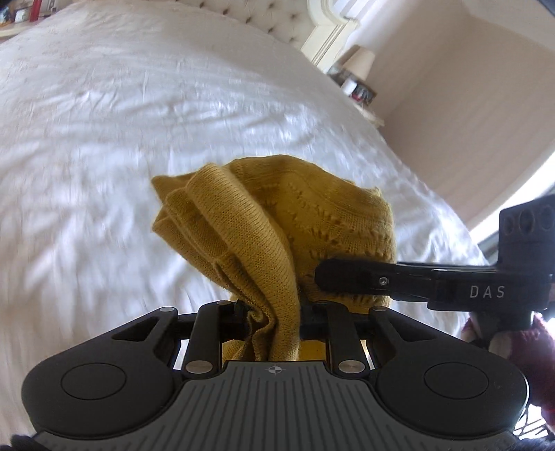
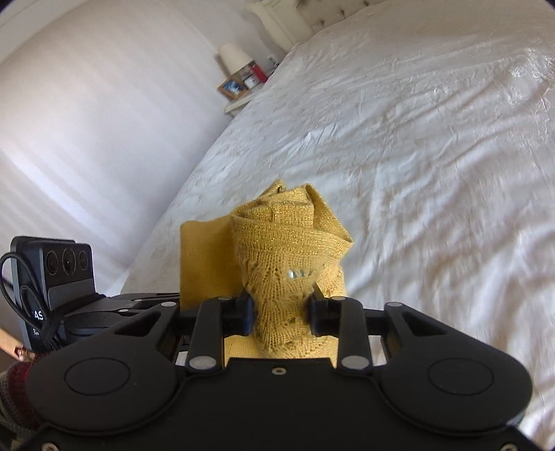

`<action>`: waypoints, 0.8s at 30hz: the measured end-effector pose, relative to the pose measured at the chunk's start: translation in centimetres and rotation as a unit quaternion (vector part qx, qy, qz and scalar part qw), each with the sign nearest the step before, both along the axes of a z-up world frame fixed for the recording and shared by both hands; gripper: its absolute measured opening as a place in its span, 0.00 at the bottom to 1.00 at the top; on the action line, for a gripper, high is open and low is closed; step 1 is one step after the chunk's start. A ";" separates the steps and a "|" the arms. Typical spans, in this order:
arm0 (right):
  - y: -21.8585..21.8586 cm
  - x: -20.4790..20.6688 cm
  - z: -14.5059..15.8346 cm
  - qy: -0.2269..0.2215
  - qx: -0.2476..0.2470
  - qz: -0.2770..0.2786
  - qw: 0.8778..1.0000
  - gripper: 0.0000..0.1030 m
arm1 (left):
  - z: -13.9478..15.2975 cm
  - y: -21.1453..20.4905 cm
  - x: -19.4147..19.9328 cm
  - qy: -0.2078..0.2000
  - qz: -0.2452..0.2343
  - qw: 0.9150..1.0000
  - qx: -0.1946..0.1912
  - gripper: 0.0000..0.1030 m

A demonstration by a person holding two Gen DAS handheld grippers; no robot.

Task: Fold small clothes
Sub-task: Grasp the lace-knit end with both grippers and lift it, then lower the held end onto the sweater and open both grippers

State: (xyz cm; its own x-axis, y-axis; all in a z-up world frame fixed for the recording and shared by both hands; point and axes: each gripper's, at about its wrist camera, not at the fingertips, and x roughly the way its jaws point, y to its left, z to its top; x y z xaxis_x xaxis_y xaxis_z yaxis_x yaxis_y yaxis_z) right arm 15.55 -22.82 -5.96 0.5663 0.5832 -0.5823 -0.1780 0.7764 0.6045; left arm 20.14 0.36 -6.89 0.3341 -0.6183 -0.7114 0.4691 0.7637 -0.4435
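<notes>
A small mustard-yellow knitted garment (image 1: 274, 222) with a lacy pattern hangs bunched over the white bed (image 1: 104, 138). My left gripper (image 1: 272, 312) is shut on one bunched edge of it. My right gripper (image 2: 281, 308) is shut on another part of the same garment (image 2: 284, 249), which is lifted off the bed (image 2: 416, 138). The right gripper's finger (image 1: 347, 275) comes in from the right in the left wrist view, against the cloth. The left gripper's body (image 2: 52, 277) shows at the left of the right wrist view. The two grippers are close together.
The bed's white crumpled cover fills most of both views. A bedside table with a lamp (image 2: 234, 57), picture frames (image 2: 232, 86) and small items stands by the wall. A tufted headboard (image 1: 263, 17) is at the far end.
</notes>
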 end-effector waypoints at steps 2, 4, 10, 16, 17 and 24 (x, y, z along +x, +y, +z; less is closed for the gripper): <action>-0.8 -1.3 -0.5 0.014 0.006 0.011 1.000 0.39 | -0.6 -0.2 -1.5 0.018 0.007 1.000 -0.002 0.21; -1.9 -2.2 -1.6 0.023 0.008 0.016 1.000 0.39 | -1.7 -0.7 -2.1 0.033 0.013 0.999 0.000 0.21; -6.2 -0.3 -7.6 0.056 -0.126 -0.049 0.989 0.51 | -8.9 -2.4 0.4 0.013 0.087 0.983 0.163 0.27; -9.9 0.4 -10.3 0.074 -0.199 -0.115 0.970 0.57 | -10.7 0.7 1.6 0.062 0.190 0.967 0.156 0.33; -9.8 -0.1 -10.0 0.064 -0.189 -0.110 0.974 0.68 | -10.2 0.8 1.3 0.054 0.193 0.968 0.149 0.45; -5.3 -2.0 -11.0 0.069 -0.188 -0.023 0.979 0.75 | -9.2 -2.5 1.6 0.029 0.135 0.979 0.153 0.60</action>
State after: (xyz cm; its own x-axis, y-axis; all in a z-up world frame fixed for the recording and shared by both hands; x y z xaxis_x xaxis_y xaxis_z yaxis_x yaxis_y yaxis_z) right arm 13.56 -28.10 -16.96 0.4871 0.2879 -0.8245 -0.0744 0.9543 0.2893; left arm 21.77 -2.14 -16.10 0.4093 -0.2688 -0.8719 0.2122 0.9575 -0.1955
